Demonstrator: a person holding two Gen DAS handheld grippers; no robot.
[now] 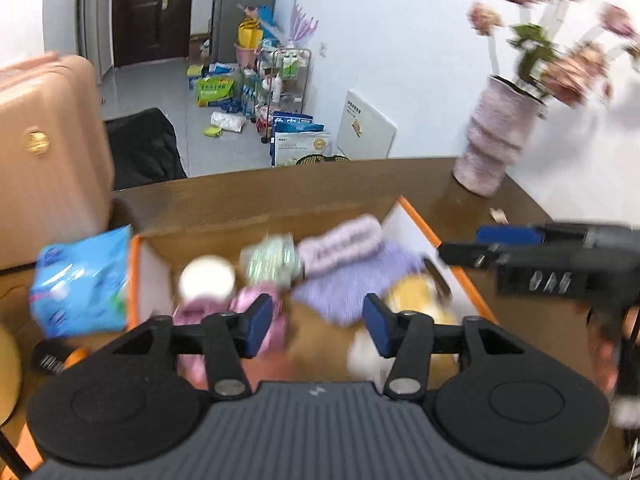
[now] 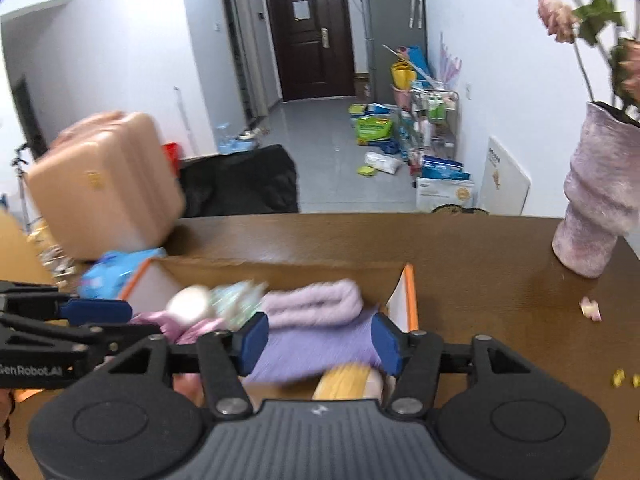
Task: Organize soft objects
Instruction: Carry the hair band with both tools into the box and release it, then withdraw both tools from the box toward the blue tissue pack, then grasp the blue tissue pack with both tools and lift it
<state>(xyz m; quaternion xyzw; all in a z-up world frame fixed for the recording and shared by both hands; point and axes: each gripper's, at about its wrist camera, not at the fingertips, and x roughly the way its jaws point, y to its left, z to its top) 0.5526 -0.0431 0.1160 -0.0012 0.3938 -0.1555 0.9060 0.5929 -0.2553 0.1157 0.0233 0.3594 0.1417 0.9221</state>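
Note:
An open cardboard box with orange-edged flaps [image 1: 456, 264] [image 2: 408, 300] sits on the brown table. It holds soft items: a lilac rolled towel [image 1: 340, 240] [image 2: 312, 304], a purple cloth [image 1: 344, 284] [image 2: 316, 344], a pink garment [image 1: 256, 312] [image 2: 188, 328], a green-white packet [image 1: 272, 260] [image 2: 236, 300], a white round item [image 1: 206, 278] and a yellow soft toy [image 1: 416, 300] [image 2: 344, 380]. My left gripper [image 1: 318, 330] is open and empty above the box. My right gripper [image 2: 318, 342] is open and empty above the purple cloth; it also shows in the left wrist view [image 1: 472, 246].
A blue plastic pack [image 1: 80, 284] [image 2: 116, 272] lies left of the box. A pink suitcase [image 1: 44, 152] [image 2: 104, 184] stands at the table's left. A pink vase with flowers [image 1: 496, 136] [image 2: 600, 192] stands at the right back. Small scraps [image 2: 590, 308] lie on the table.

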